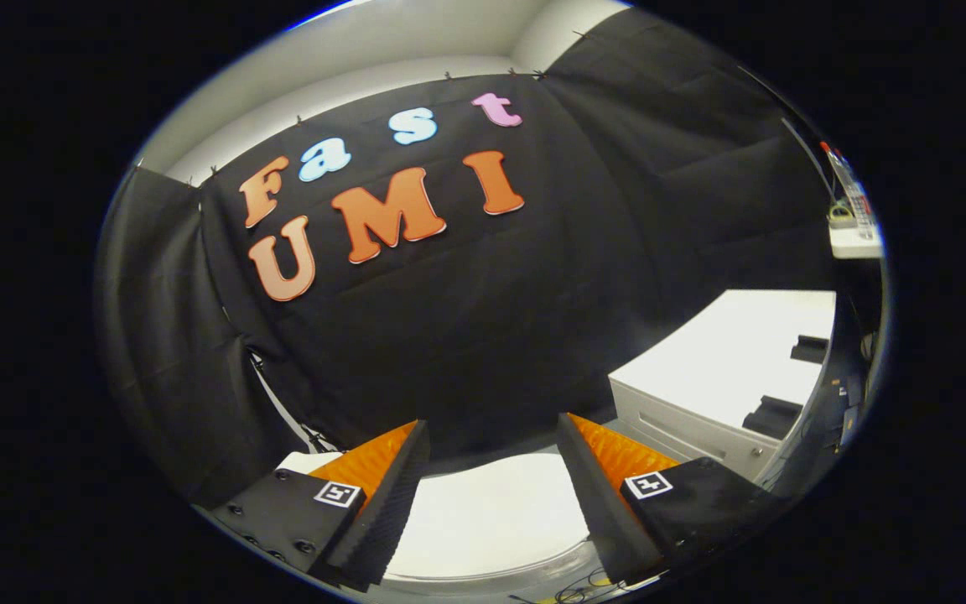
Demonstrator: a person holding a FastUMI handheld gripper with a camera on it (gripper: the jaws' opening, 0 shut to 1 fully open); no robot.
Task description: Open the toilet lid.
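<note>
Gripper (491, 445): two wedge-shaped fingers (391, 503) with ribbed inner faces, spread apart, nothing between. Behind each finger, boxy mount carrying small square black-and-white marker (337, 493). Round screw heads (305, 546) dot mount left of marker.

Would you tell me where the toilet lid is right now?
In the gripper view, the toilet lid lies below and between the open gripper, left of the white cabinet.

Smooth glossy toilet lid (491, 520); ribbed fingers (399, 495); matt creased cloth wall (533, 294)
</note>
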